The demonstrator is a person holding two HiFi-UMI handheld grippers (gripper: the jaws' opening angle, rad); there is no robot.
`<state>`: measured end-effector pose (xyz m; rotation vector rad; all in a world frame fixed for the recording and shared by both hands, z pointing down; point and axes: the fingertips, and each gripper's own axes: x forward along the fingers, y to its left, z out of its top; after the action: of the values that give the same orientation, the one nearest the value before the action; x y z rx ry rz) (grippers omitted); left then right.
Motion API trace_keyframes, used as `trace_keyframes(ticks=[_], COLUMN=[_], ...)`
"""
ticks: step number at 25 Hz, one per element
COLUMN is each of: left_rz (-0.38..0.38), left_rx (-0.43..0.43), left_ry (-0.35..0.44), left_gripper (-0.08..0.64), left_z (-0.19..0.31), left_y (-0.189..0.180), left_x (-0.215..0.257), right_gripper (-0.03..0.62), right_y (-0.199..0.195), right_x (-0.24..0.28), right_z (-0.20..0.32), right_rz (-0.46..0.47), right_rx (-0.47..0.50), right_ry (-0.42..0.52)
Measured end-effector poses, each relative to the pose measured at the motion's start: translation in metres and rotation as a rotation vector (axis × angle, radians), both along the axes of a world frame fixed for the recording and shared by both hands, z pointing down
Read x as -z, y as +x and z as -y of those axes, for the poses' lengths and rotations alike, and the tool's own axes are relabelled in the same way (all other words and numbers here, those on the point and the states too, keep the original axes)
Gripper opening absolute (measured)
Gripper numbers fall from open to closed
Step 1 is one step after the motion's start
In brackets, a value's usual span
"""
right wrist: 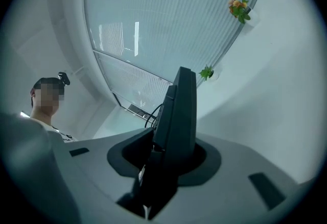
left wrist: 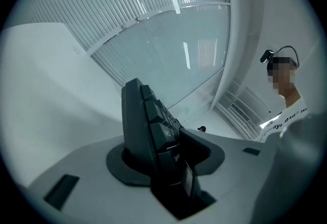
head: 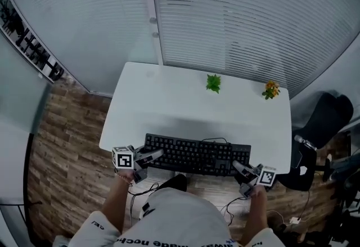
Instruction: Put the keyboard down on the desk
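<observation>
A black keyboard (head: 197,155) is held level over the near edge of the white desk (head: 169,105), keys up. My left gripper (head: 151,157) is shut on its left end, and my right gripper (head: 241,168) is shut on its right end. In the left gripper view the keyboard (left wrist: 148,126) stands edge-on between the jaws. The right gripper view shows the keyboard (right wrist: 179,110) clamped the same way, with its cable behind it. Whether the keyboard touches the desk I cannot tell.
A small green plant (head: 213,82) and an orange-flowered plant (head: 270,90) stand at the desk's far edge. A black office chair (head: 323,128) is at the right. Frosted glass walls rise behind the desk. The person's legs are under the near edge.
</observation>
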<state>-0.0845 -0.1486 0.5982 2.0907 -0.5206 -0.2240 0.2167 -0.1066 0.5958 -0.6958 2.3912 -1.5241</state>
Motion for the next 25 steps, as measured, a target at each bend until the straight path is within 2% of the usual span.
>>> trace_keyframes(ticks=[9, 17, 25], left_rz=[-0.002, 0.006, 0.056], left_rx=[-0.027, -0.035, -0.004], left_ry=[-0.006, -0.034, -0.021], left_gripper=[0.193, 0.199, 0.222], left_z=[0.059, 0.088, 0.111], left_y=[-0.014, -0.010, -0.004], left_x=[-0.011, -0.019, -0.028], right_gripper=[0.150, 0.160, 0.164], right_y=[-0.014, -0.012, -0.006], right_x=[-0.007, -0.013, -0.017], right_z=[0.051, 0.076, 0.095], right_rz=[-0.023, -0.064, -0.110], right_rx=[-0.034, -0.056, -0.083], right_ry=[-0.014, -0.005, 0.019])
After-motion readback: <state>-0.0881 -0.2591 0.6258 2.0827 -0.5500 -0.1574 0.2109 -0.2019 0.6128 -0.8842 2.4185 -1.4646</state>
